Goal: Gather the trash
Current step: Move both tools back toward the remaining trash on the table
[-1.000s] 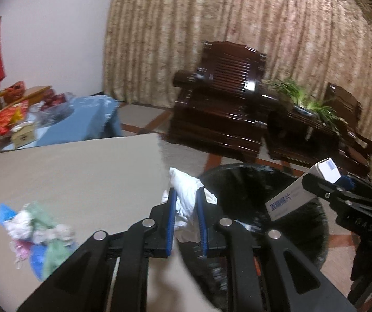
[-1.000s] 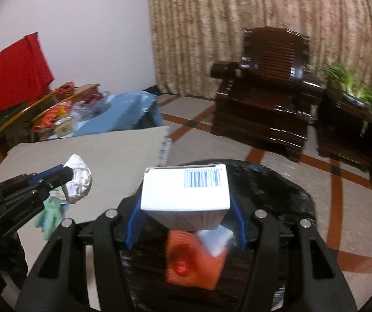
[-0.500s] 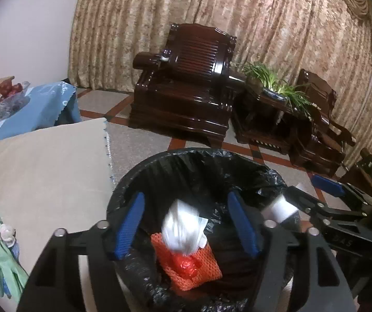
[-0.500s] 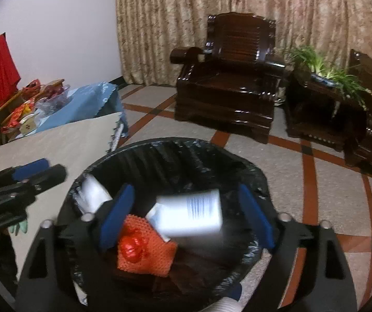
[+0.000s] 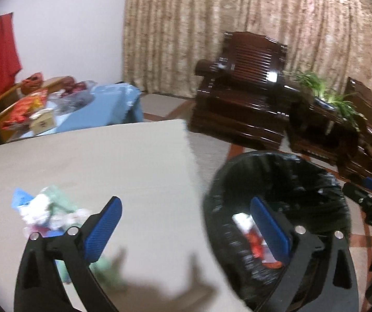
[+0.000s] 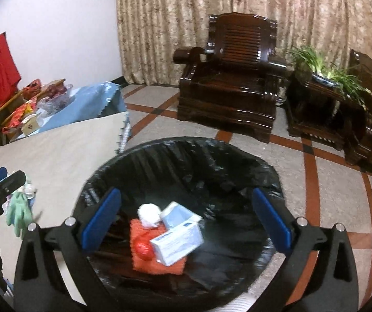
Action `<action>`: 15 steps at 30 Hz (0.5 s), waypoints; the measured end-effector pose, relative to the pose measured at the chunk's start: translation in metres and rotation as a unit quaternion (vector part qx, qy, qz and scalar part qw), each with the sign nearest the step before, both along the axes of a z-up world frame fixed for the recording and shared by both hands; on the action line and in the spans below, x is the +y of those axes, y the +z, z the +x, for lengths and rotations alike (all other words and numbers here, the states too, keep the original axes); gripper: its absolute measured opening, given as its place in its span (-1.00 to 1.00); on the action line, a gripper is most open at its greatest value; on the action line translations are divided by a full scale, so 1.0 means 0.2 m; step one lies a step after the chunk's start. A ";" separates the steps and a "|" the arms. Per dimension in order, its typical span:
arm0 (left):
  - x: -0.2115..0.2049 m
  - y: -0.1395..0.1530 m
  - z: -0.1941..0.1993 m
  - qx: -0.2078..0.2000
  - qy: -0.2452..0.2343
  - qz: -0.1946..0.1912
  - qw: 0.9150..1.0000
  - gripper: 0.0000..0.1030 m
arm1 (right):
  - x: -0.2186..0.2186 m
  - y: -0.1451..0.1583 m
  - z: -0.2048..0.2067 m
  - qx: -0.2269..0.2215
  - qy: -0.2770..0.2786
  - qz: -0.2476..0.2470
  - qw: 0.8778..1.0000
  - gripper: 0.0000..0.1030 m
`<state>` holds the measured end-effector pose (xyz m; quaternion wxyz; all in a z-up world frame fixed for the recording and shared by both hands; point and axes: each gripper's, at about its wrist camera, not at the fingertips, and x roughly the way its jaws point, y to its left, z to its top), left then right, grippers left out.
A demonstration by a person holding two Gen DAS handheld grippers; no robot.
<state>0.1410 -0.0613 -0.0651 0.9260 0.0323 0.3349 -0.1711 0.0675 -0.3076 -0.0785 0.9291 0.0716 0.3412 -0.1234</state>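
Curtained sitting room behind, dark wooden armchairs at 1 o'clock, beige table (image 5: 102, 166) filling the lower left of your left wrist view. Your left gripper (image 5: 184, 225) has just been opening and now stands spread wide with nothing between its jaws; one blue pad hangs over the table, the other over the bin (image 5: 277, 182), so it straddles the table edge, well placed to swing back for more. Leftover trash pile (image 5: 44, 209) sits at 9 o'clock on the table: blurred, a heap of blue, white and green scraps, number not countable. One green glove (image 5: 108, 270) lies just below the left pad. Black-lined bin at 3 o'clock, one only.

Right wrist view: tiled floor with red bands, same chairs at 12 and 2 o'clock. Your right gripper (image 6: 186, 218) has also just been opening and is released and empty, held directly over the bin mouth (image 6: 180, 145) so drops land inside. Counted in the bin: one white box (image 6: 178, 239), one crumpled white wad (image 6: 148, 214), one orange net (image 6: 157, 262) with a red lump. Green glove (image 6: 17, 215) shows at 9 o'clock, beside the other gripper's tip.
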 end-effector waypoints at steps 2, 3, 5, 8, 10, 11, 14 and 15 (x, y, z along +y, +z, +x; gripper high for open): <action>0.09 0.00 -0.01 -0.002 0.018 0.003 1.000 0.88 | 0.07 0.01 0.03 -0.001 0.014 0.003 1.000 0.90; 0.13 0.00 -0.01 -0.003 0.026 0.004 1.000 0.88 | 0.11 0.01 0.05 -0.002 0.023 0.004 1.000 0.90; 0.22 0.00 -0.02 -0.006 0.044 0.005 0.999 0.88 | 0.18 0.02 0.08 -0.004 0.038 0.006 0.999 0.90; 0.34 0.01 -0.02 -0.010 0.069 0.007 0.998 0.88 | 0.29 0.03 0.13 -0.007 0.065 0.008 0.998 0.90; 0.42 0.00 -0.03 -0.011 0.084 0.009 0.996 0.88 | 0.37 0.03 0.16 -0.007 0.082 0.008 0.997 0.90; 0.45 0.00 -0.03 -0.010 0.091 0.009 0.996 0.88 | 0.41 0.04 0.18 -0.008 0.090 0.009 0.996 0.90; 0.57 -0.01 -0.05 -0.010 0.113 0.010 0.994 0.88 | 0.52 0.04 0.22 -0.011 0.112 0.008 0.994 0.90; 0.59 -0.01 -0.05 -0.010 0.117 0.012 0.993 0.88 | 0.57 0.03 0.24 -0.012 0.122 0.009 0.992 0.90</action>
